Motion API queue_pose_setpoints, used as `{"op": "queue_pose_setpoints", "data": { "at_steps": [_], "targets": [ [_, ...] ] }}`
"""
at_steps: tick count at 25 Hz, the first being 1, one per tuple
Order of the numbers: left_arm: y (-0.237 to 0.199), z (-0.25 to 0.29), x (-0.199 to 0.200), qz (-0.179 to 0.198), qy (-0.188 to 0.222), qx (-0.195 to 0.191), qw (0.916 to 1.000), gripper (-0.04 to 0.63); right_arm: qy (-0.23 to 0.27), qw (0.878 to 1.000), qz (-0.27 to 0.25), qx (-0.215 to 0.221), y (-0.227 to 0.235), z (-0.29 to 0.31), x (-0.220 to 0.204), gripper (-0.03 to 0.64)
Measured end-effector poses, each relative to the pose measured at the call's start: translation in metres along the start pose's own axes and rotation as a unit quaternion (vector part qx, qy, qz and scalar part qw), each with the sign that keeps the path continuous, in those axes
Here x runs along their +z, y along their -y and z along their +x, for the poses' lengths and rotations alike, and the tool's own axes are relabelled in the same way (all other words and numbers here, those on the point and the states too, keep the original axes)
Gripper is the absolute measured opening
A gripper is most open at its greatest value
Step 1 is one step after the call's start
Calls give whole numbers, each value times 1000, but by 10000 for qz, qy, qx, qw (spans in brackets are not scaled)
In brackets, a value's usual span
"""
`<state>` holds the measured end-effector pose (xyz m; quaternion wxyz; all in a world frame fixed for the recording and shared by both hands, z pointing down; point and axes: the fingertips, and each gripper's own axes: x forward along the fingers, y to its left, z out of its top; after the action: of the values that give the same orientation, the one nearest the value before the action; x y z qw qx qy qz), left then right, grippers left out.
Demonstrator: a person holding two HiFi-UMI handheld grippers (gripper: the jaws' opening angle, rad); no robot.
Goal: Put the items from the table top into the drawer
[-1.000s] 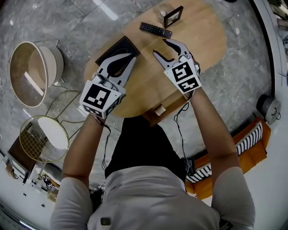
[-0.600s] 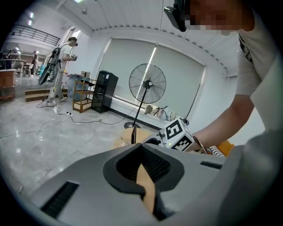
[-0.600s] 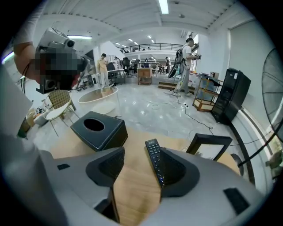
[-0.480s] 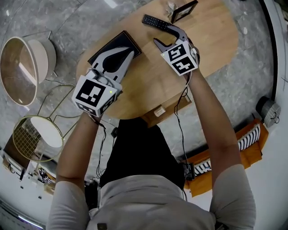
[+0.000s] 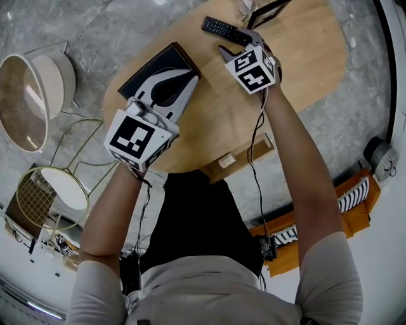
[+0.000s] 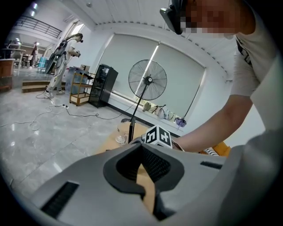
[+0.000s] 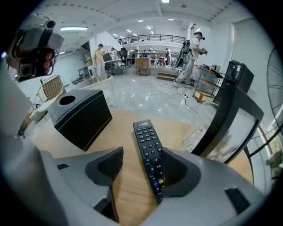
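On the wooden table [image 5: 304, 57], the right gripper [image 7: 141, 170] has just been spreading its fingers, released astride the black remote [image 7: 149, 152] at the far side. The left gripper [image 6: 148, 196] has its fingers clenched together, empty.

A slim black remote control [image 5: 222, 28] with rows of buttons lies flat, face up, towards the far edge of the oval wooden table top [image 5: 304, 57]. A black leather tissue box [image 5: 155, 63] with pale stitching sits at the table's left end, well apart from it. A dark-framed picture stand [image 5: 269, 11] stands upright just beyond the remote. A wooden drawer [image 5: 238, 159] juts out below the near edge.
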<state>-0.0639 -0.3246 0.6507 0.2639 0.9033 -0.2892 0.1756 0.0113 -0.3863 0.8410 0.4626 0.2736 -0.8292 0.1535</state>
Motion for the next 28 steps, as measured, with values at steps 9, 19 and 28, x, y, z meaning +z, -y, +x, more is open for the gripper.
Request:
{"op": "queue_pose_setpoints", "data": {
  "at_steps": [9, 19, 28],
  "targets": [
    [1, 4, -16, -133, -57, -45, 9999, 9, -138, 9997, -134, -162, 9, 15, -5, 270],
    [-1, 4, -25, -302, -73, 7, 9995, 9, -224, 9977, -290, -571, 26, 15, -6, 152],
    [4, 2, -32, -345, -70, -27, 9994, 9, -115, 9975, -293, -637, 25, 10, 3, 87]
  ]
}}
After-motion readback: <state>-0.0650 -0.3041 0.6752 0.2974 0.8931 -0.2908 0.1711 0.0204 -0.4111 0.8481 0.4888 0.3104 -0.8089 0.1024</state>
